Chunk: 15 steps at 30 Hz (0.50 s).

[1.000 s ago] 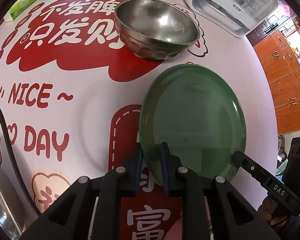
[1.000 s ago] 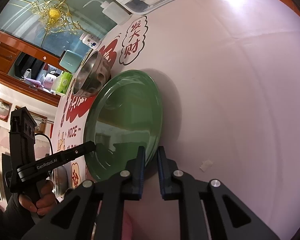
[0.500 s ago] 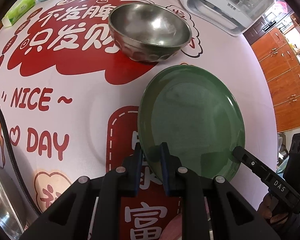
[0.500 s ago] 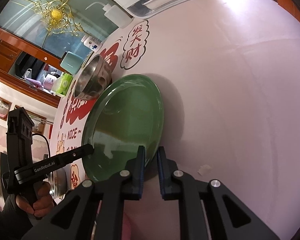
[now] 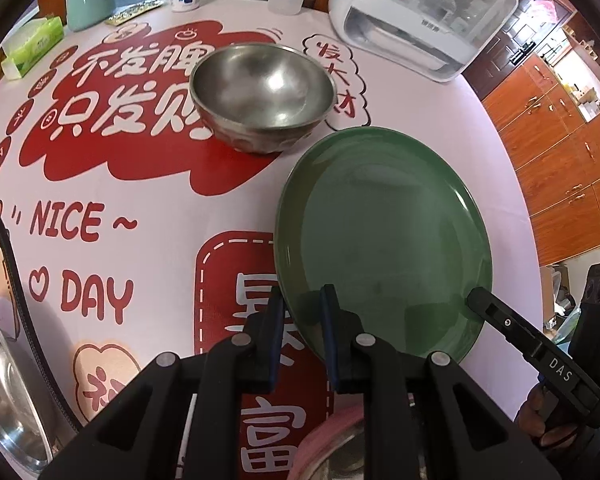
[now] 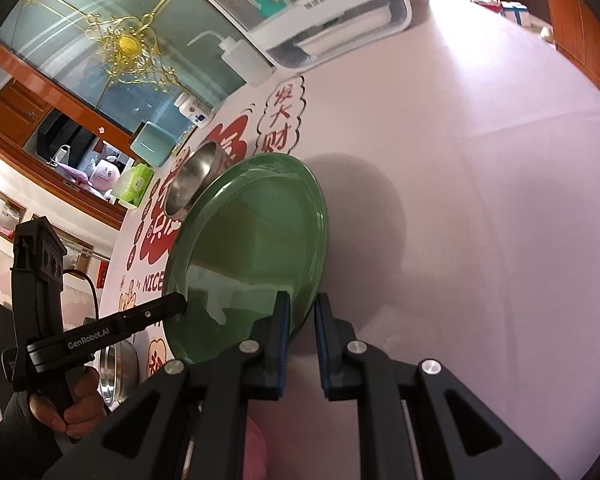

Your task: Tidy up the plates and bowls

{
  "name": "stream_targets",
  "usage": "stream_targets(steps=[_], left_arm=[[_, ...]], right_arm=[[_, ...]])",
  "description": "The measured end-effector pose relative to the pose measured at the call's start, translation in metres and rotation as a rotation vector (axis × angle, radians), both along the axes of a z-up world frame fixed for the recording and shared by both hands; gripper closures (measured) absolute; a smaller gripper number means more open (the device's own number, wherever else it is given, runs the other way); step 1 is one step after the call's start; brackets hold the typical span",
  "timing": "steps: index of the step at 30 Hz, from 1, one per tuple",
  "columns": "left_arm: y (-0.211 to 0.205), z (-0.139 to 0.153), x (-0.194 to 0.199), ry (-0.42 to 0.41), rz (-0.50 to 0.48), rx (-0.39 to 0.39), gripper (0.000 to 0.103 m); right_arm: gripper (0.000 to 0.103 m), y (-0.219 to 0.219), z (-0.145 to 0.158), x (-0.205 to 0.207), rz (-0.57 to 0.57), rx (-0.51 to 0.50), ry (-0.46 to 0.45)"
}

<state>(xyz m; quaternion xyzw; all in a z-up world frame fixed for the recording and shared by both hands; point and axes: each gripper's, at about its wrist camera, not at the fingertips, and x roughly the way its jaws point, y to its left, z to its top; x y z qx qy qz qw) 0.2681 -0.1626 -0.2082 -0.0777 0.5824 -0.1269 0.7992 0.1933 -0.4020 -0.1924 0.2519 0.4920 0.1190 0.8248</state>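
Shadow (image 6: 364,200) under plate (image 6: 256,248), right-wrist view only

The tablecloth (image 5: 148,184) reads "NICE ~" and "DAY" in red, left of the plate (image 5: 384,240), with large Chinese characters around them. The right gripper's finger (image 5: 540,356) reads "DAS"; the left gripper's finger (image 6: 100,332) reads "GenRobot.AI".

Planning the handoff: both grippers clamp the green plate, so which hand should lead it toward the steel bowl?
Probably left: the left gripper grips the green plate on the side toward the steel bowl; the right gripper holds the far side.
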Motion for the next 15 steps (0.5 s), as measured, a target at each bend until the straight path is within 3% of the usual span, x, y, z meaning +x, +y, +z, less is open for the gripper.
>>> stream_targets(steps=[15], left_arm=[[0.008, 0.056, -0.033, -0.126, 0.025, 0.002, 0.088]], right_arm=[[0.091, 0.008, 0.043, -0.021, 0.023, -0.003, -0.114]])
